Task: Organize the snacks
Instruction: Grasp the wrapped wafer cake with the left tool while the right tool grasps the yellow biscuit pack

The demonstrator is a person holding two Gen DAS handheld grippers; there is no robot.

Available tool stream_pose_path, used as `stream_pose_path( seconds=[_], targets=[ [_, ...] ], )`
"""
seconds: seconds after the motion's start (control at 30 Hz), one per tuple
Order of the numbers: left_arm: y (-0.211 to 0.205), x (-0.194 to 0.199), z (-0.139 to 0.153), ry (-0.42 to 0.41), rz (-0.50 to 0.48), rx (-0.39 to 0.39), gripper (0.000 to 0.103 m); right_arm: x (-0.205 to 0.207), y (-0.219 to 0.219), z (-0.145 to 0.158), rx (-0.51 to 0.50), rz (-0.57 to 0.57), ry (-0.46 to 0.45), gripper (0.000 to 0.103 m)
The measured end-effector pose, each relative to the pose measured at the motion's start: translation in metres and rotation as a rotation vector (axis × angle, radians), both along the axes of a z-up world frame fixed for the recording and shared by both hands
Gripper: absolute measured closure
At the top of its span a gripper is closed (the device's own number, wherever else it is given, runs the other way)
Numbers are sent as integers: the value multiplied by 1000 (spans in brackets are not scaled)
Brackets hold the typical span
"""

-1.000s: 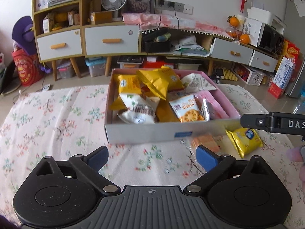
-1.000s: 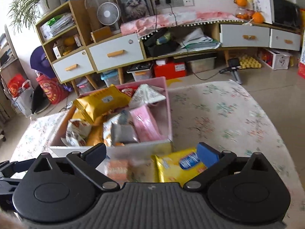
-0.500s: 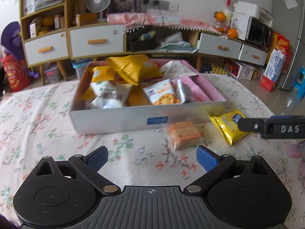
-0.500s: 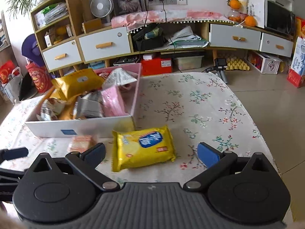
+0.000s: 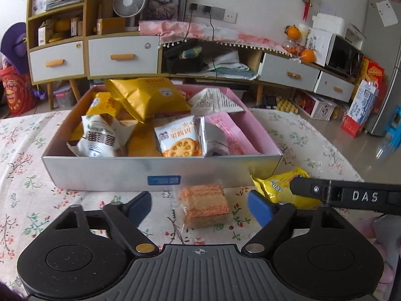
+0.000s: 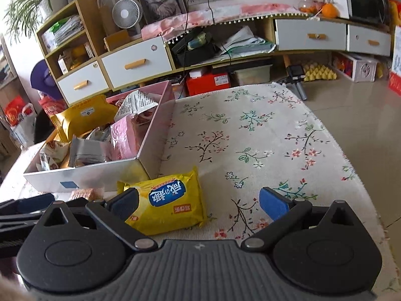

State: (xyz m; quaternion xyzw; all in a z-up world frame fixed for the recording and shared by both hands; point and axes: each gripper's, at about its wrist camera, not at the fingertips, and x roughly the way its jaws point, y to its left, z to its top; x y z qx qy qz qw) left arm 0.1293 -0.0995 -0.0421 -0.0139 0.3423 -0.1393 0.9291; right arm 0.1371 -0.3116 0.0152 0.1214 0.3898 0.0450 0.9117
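Left wrist view: fingers (image 5: 140,207) apart, orange cracker pack (image 5: 204,205) between them.
Right wrist view: fingers (image 6: 272,203) apart, yellow packet (image 6: 168,200) touching the left one.

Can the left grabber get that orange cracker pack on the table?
Probably yes. The left gripper is open, and the orange cracker pack lies flat on the tablecloth between its fingers, in front of the box. Nothing covers it.
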Motion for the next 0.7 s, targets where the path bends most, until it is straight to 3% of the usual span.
stream_pose_path(
  seconds=[0.07, 0.3, 0.33, 0.7],
  targets=[
    [-3, 3, -4, 20, 3, 10, 41, 0, 0, -1, 11, 5, -1, 1],
    [-5, 4, -6, 19, -2, 36, 54, 1, 4, -3, 8, 46, -5, 1],
    [-5, 4, -6, 19, -4, 44, 60, 0, 6, -3, 8, 50, -7, 1],
    [25, -3, 0, 53, 36, 77, 62, -4, 20, 0, -8, 146, -11, 0]
  ],
)
